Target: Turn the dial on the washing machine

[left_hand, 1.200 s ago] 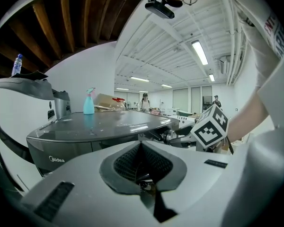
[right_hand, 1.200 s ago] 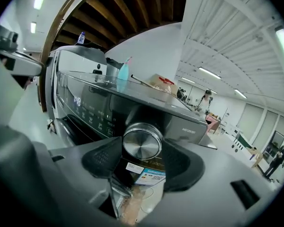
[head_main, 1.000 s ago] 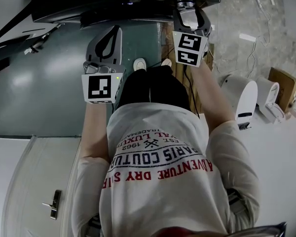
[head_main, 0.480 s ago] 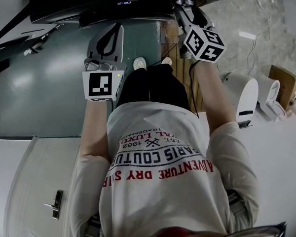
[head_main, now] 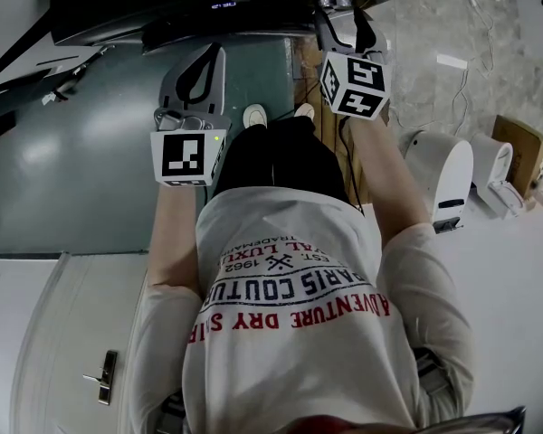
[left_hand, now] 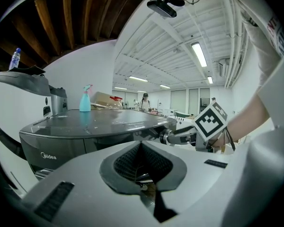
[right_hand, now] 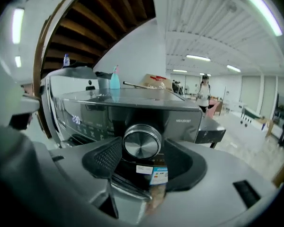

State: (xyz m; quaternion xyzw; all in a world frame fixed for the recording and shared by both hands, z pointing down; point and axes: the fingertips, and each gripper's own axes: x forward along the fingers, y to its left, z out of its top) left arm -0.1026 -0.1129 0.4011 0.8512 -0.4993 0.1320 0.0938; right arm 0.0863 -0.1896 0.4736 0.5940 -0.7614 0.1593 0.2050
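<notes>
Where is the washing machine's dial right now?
Right gripper view, centre: the dial sits on the washing machine front panel, gripped between the right gripper's jaws.

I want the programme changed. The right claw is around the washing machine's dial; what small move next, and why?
Probably twist the right claw one small step: its pads sit tight against both sides of the dial, so a twist should turn it.

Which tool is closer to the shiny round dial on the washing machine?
Right. The right tool has its jaws closed on the dial, one on each side. The left tool is off to the dial's left, shut and touching nothing.
</notes>
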